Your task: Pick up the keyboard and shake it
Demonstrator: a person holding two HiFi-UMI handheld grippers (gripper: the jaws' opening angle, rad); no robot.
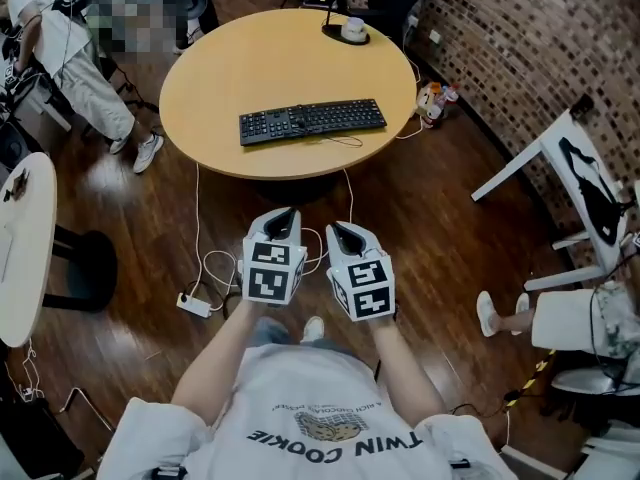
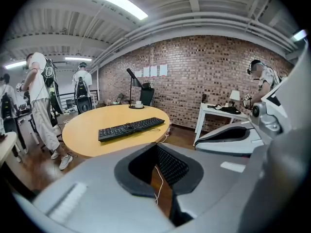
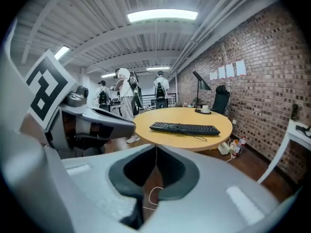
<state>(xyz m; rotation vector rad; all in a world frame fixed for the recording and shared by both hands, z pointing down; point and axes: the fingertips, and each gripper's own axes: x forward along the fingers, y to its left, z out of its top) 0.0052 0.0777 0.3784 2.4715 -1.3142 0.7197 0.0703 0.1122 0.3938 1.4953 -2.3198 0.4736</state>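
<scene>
A black keyboard [image 1: 312, 121] lies flat near the front edge of a round wooden table [image 1: 230, 68], its thin cable looped beside it. It also shows in the left gripper view as the keyboard [image 2: 131, 128] and in the right gripper view as the keyboard [image 3: 184, 128]. My left gripper [image 1: 285, 215] and right gripper [image 1: 339, 230] hang side by side over the floor, well short of the table. Both are shut with nothing between the jaws, as the left gripper [image 2: 156, 145] and right gripper [image 3: 155, 148] show in their own views.
A lamp base with a cup [image 1: 352, 31] stands at the table's far edge. A white power strip [image 1: 193, 305] and cables lie on the floor below me. A white desk [image 1: 585, 183] is at the right, another round table [image 1: 20, 258] at the left. People [image 2: 39, 106] stand beyond.
</scene>
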